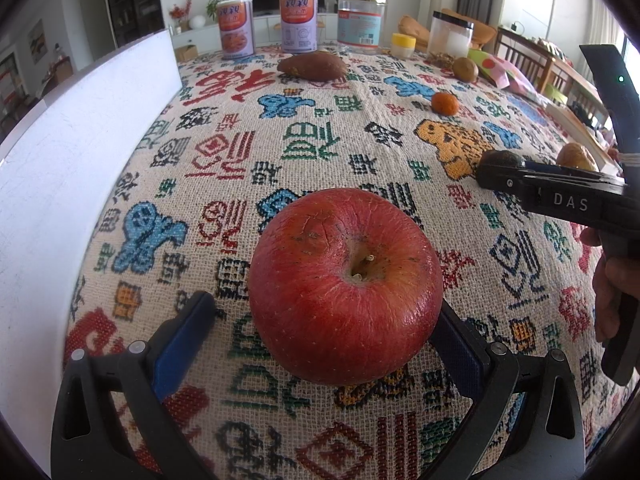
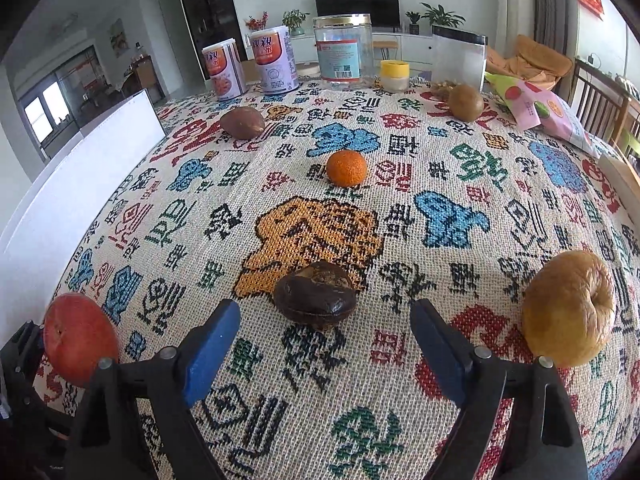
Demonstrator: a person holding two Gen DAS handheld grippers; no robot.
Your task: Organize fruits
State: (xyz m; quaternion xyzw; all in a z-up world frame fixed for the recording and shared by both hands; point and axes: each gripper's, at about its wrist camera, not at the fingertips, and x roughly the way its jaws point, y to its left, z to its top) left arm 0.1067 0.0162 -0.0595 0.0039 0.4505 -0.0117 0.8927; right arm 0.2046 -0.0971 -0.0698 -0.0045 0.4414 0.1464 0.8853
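A red apple (image 1: 344, 284) sits on the patterned tablecloth between the fingers of my left gripper (image 1: 326, 332). The jaws are open; the right pad is at the apple's side, the left pad stands apart. The apple also shows in the right wrist view (image 2: 78, 336). My right gripper (image 2: 326, 344) is open and empty, just short of a dark brown shrivelled fruit (image 2: 316, 295). A wrinkled yellow apple (image 2: 568, 306) lies to its right. An orange mandarin (image 2: 346, 168), a brown sweet potato (image 2: 242, 122) and a brown round fruit (image 2: 466, 103) lie farther back.
A white board (image 1: 80, 152) stands along the table's left edge. Two cans (image 2: 248, 64), a clear jar (image 2: 344, 52), a small yellow-lidded jar (image 2: 395, 74) and a clear container (image 2: 458, 58) line the far edge. A pink snack bag (image 2: 540, 108) lies at the far right.
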